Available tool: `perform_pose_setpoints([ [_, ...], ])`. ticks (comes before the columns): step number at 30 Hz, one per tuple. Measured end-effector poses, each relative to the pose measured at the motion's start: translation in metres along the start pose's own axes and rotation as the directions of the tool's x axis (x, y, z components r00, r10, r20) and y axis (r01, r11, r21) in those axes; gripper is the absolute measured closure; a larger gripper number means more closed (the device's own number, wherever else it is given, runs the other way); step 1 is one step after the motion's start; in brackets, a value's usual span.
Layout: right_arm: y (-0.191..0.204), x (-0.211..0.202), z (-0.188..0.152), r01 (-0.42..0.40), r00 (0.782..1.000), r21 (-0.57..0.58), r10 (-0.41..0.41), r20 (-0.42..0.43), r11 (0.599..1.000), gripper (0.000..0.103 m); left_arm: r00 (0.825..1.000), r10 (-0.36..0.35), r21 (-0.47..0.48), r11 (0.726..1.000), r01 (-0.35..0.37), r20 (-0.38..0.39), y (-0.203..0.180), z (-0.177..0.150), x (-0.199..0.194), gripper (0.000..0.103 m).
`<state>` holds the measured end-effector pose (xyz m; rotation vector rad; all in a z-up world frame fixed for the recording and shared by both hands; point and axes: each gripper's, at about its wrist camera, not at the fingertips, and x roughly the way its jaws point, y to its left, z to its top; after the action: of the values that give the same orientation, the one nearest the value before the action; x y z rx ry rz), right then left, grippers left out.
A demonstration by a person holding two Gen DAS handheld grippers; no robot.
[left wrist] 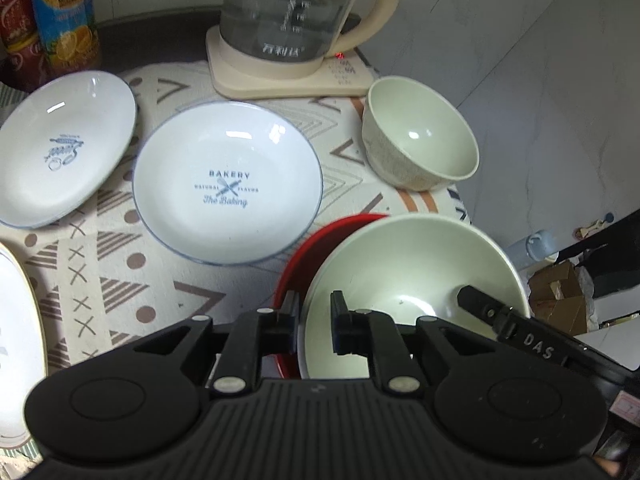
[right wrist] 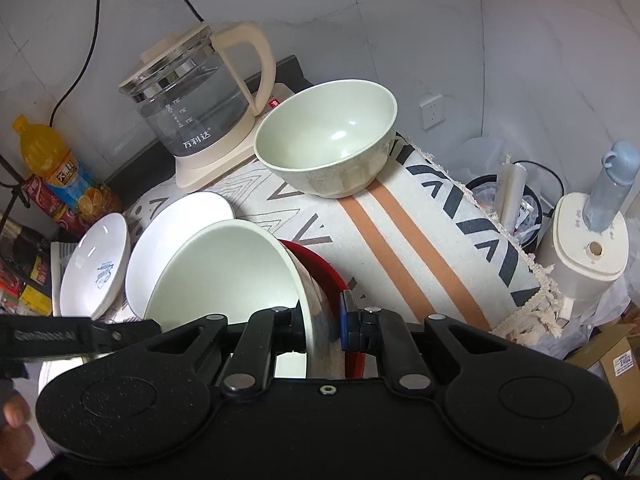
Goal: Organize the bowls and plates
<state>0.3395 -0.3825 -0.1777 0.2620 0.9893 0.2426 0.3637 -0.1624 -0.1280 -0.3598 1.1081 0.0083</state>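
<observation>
Pale-green bowl (left wrist: 416, 276) clamped at opposite rims by left gripper (left wrist: 316, 320) and right gripper (right wrist: 324, 320), over red bowl (left wrist: 304, 256). Placing step; next: lower level, then part jaws.

**Left Wrist View: Both Grippers Clamping the Pale Green Bowl**

The left gripper (left wrist: 315, 312) is gripping the near rim of a large pale green bowl (left wrist: 416, 264), with one finger sitting outside the wall and the other inside. The right gripper (left wrist: 474, 300) is reaching in from the right and holding the opposite rim. The bowl is sitting tilted over a red round dish (left wrist: 308, 248). A white shallow plate printed "BAKERY" (left wrist: 227, 182) is lying just beyond on the patterned beige tablecloth (left wrist: 104, 272). A second white printed plate (left wrist: 66, 148) is resting to its left, tilted. A smaller pale green bowl (left wrist: 420, 134) is standing upright near the table edge. A glass kettle on a cream base (left wrist: 288, 28) is standing behind, with two drink bottles (left wrist: 48, 20) at the far left.
</observation>
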Motion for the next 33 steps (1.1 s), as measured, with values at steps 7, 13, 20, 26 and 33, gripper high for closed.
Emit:
perform_pose_setpoints([
  [7, 0.010, 0.003, -0.003, 0.043, 0.999, -0.076, -0.044, -0.005, 0.996, 0.090, 0.999, 0.047, -0.031, 0.998, -0.047, -0.021, 0.010, -0.004, 0.012, 0.087],
  [13, 0.015, 0.010, -0.005, 0.062, 0.997, -0.130, -0.066, -0.027, 0.990, 0.091, 0.998, 0.039, -0.051, 0.998, -0.041, -0.041, 0.014, -0.012, 0.022, 0.086],
  [20, 0.012, 0.017, -0.012, 0.076, 0.994, -0.161, -0.087, -0.061, 0.984, 0.092, 0.999, 0.016, -0.103, 0.994, -0.019, -0.034, 0.022, -0.017, 0.026, 0.086],
  [26, 0.011, 0.017, -0.008, 0.057, 0.994, -0.156, -0.071, -0.088, 0.986, 0.091, 1.000, 0.017, -0.126, 0.992, -0.020, -0.024, 0.023, -0.018, 0.023, 0.087],
  [33, 0.005, 0.006, -0.009, 0.020, 0.995, -0.111, -0.031, -0.096, 0.994, 0.080, 0.999, 0.040, -0.116, 0.992, -0.040, 0.003, 0.018, -0.015, 0.014, 0.087],
])
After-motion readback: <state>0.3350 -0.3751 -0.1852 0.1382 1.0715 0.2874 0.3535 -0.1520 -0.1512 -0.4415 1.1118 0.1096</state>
